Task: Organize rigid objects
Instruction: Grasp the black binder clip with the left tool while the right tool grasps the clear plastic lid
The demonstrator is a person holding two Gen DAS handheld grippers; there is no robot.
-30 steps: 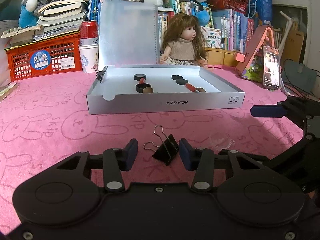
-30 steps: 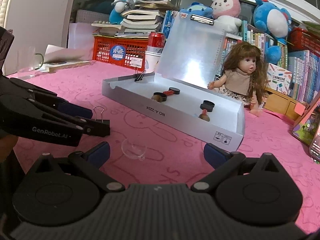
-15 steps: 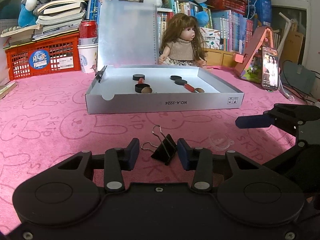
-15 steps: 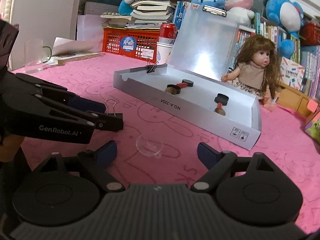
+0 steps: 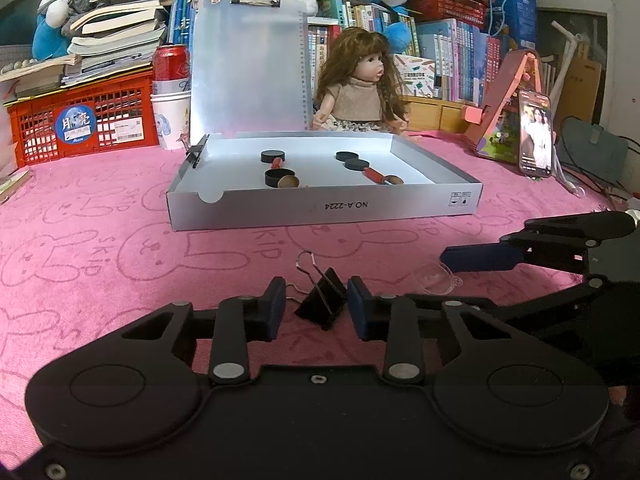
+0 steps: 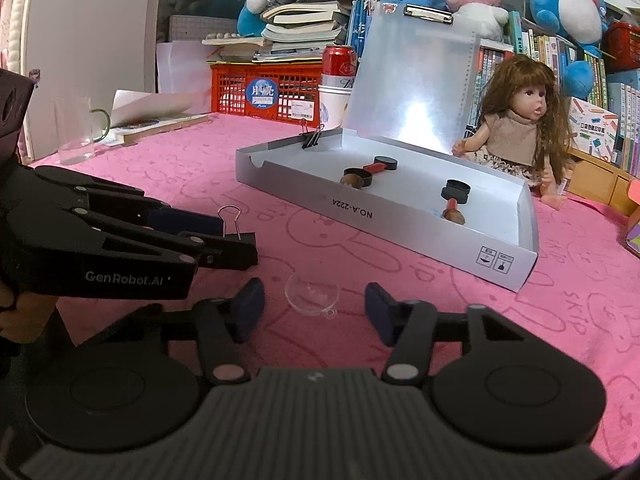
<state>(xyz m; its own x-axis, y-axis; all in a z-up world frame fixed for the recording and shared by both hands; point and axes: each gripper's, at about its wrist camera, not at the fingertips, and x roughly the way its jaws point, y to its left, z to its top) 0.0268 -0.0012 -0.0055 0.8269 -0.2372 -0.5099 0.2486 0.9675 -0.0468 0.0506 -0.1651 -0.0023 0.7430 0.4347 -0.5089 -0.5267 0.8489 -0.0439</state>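
Both jaws are closing. The left hand-held gripper [image 5: 316,304] straddles the binder clip [image 5: 322,300] on the pink surface [image 5: 100,264], not yet pinching; the right hand-held gripper [image 6: 314,310] brackets a clear suction cup [image 6: 312,294], untouched. Either could skid from an off-centre squeeze.

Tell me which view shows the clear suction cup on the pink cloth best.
The right wrist view: the clear suction cup lies whole and unobstructed between the closing right gripper fingers, not yet touched. In the left wrist view the suction cup is off to the right, partly hidden behind the right gripper's blue pad.
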